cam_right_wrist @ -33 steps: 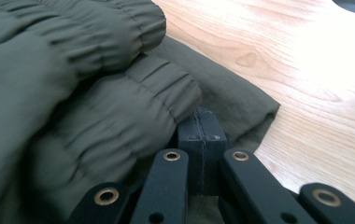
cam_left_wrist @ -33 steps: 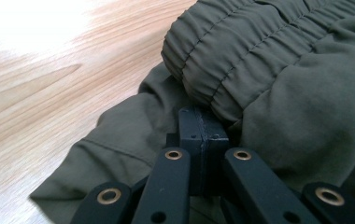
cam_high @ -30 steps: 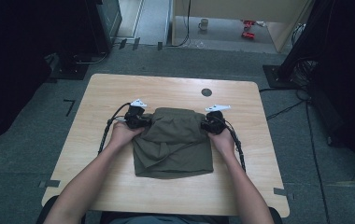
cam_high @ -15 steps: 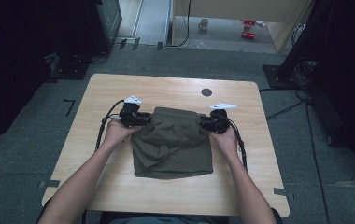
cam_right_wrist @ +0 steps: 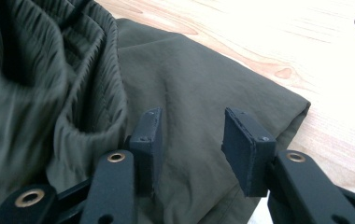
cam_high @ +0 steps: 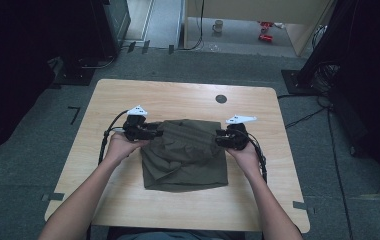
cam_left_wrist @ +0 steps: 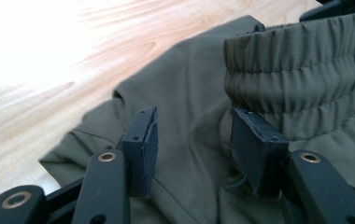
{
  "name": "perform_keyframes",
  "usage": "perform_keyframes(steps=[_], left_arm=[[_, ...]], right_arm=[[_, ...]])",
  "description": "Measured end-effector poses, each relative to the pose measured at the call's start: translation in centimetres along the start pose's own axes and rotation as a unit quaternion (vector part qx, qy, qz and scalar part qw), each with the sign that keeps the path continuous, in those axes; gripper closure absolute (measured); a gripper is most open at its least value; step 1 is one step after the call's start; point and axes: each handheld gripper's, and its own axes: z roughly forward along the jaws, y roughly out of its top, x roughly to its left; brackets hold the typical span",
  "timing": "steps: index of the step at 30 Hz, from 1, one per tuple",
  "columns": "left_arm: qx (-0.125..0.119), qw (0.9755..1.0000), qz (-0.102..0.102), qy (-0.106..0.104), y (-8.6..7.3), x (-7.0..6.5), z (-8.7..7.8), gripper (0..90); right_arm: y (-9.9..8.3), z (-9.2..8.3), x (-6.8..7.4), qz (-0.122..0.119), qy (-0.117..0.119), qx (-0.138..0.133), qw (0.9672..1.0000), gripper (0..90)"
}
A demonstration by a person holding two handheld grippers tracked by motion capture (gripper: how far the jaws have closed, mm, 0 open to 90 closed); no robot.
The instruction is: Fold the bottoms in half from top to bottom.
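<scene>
A folded olive-green garment (cam_high: 185, 152) with a gathered elastic waistband (cam_left_wrist: 301, 70) lies on the wooden table (cam_high: 128, 200). My left gripper (cam_high: 155, 132) is at its far left corner and my right gripper (cam_high: 220, 139) at its far right corner, each held in a hand. In the left gripper view the left gripper (cam_left_wrist: 194, 135) is open just above the cloth, its jaws having just been opening, with nothing pinched. The right gripper (cam_right_wrist: 192, 140) is likewise open over the smooth fabric (cam_right_wrist: 203, 79) beside the waistband (cam_right_wrist: 87, 70), its jaws also having just been opening.
A small round hole (cam_high: 221, 98) sits in the tabletop beyond the garment. Bare wood surrounds the cloth on all sides. Dark equipment and cables stand on the floor around the table.
Both grippers have gone from shut to open, let go of the garment's far edge and drawn slightly apart. The garment's far edge now rests on the table.
</scene>
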Motion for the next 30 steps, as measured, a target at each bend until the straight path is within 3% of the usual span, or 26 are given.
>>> perform_keyframes(steps=[14, 20, 30], left_arm=[[0.002, 0.9993, 0.034, -0.012, -1.7, -2.7, -2.6, 46.5], [0.000, 0.9992, 0.040, -0.004, -2.0, -2.8, -3.0, 45.8], [-0.011, 0.9990, 0.044, -0.003, -1.7, -3.4, -3.2, 46.6]], right_arm=[[-1.0, -1.9, 3.0, -0.026, 0.028, -0.008, 0.9992, 52.9], [-1.4, -2.8, 4.3, -0.049, 0.039, -0.021, 0.9978, 50.6], [-1.8, -2.8, 5.3, -0.055, 0.044, -0.022, 0.9973, 49.9]])
